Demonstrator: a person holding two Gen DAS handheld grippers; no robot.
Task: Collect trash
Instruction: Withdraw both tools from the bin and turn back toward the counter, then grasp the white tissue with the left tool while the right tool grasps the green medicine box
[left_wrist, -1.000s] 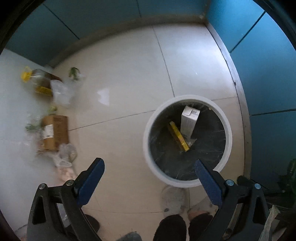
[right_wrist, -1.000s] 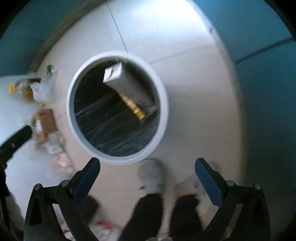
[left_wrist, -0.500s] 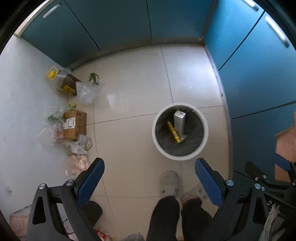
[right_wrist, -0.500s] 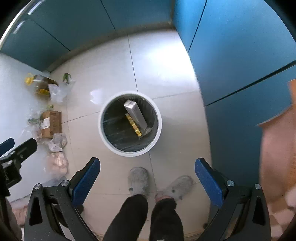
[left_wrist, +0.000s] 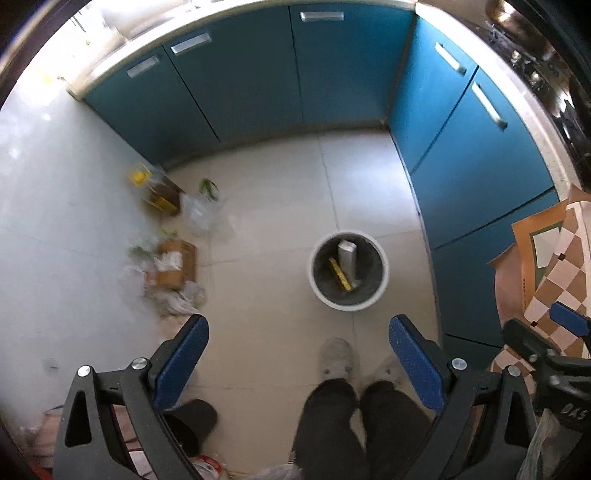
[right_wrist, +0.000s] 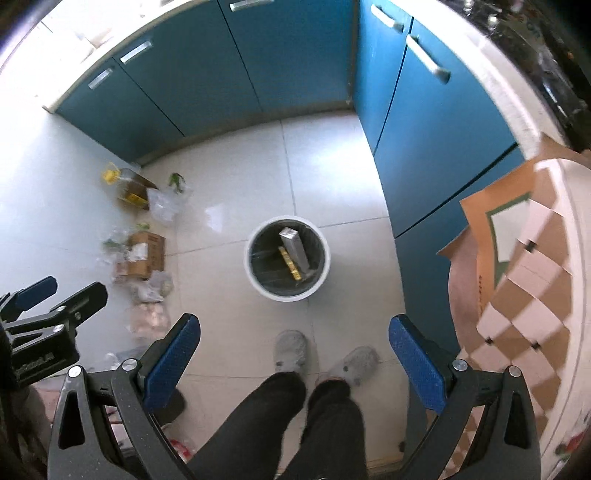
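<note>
A white round bin (left_wrist: 384, 275) (right_wrist: 255, 280) stands on the tiled floor far below, holding a white carton (left_wrist: 347, 258) (right_wrist: 294, 246) and a yellow box (left_wrist: 340, 273) (right_wrist: 290, 263). Trash lies on the floor to its left: a cardboard box (left_wrist: 175, 264) (right_wrist: 144, 254), an oil bottle with a yellow cap (left_wrist: 157, 188) (right_wrist: 127, 186), clear plastic bags (left_wrist: 199, 214) (right_wrist: 164, 203) and green scraps (left_wrist: 208, 186). My left gripper (left_wrist: 299, 354) is open and empty, high above the floor. My right gripper (right_wrist: 295, 354) is open and empty, also high up.
Blue cabinets (left_wrist: 258, 81) (right_wrist: 424, 140) line the back and right. The person's legs and grey slippers (left_wrist: 336, 358) (right_wrist: 290, 347) stand in front of the bin. A checkered cloth (right_wrist: 524, 295) covers a surface at the right. More bagged trash (right_wrist: 147, 317) lies near the box.
Both grippers have risen well away from the bin, which now looks small and far below. Cabinets, countertop and the person's legs have come into view. Both stay open.
</note>
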